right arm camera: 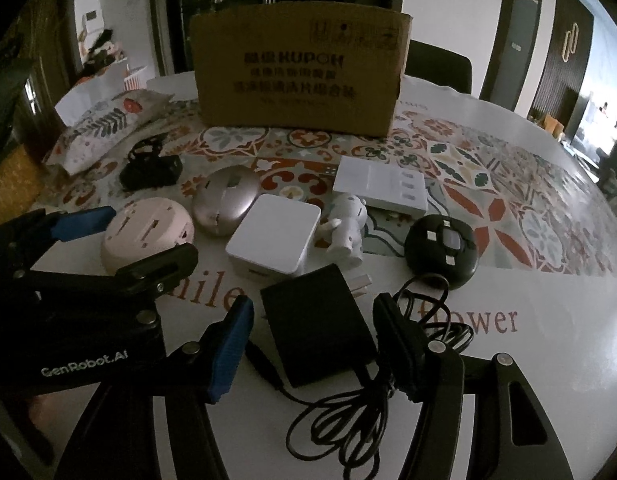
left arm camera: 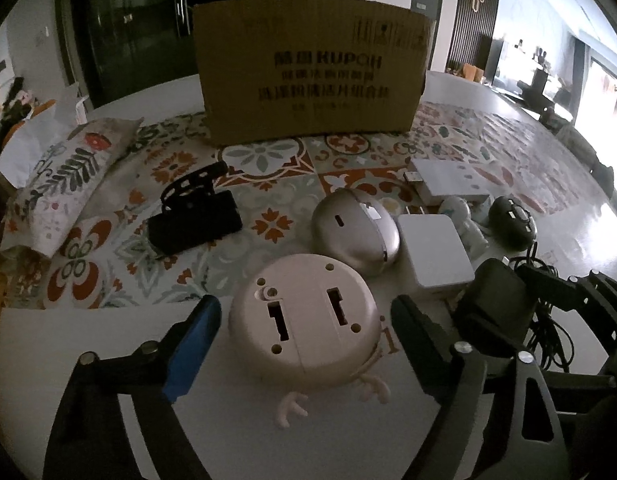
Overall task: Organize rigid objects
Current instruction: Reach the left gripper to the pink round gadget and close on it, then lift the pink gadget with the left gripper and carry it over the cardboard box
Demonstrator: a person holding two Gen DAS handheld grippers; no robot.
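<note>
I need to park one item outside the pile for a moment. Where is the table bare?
Bare patches: between the black stand and the silver case, and right of the round black hub. Crowded: from the pink disc across to the black adapter and its cable.

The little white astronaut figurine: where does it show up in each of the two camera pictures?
Left wrist view: the little white astronaut figurine sits right of centre, partly hidden behind the white square charger block.
Right wrist view: it lies near the middle, fully visible, just right of the same charger block.
Shared landmark: the brown cardboard box standing at the back of the table.
</note>
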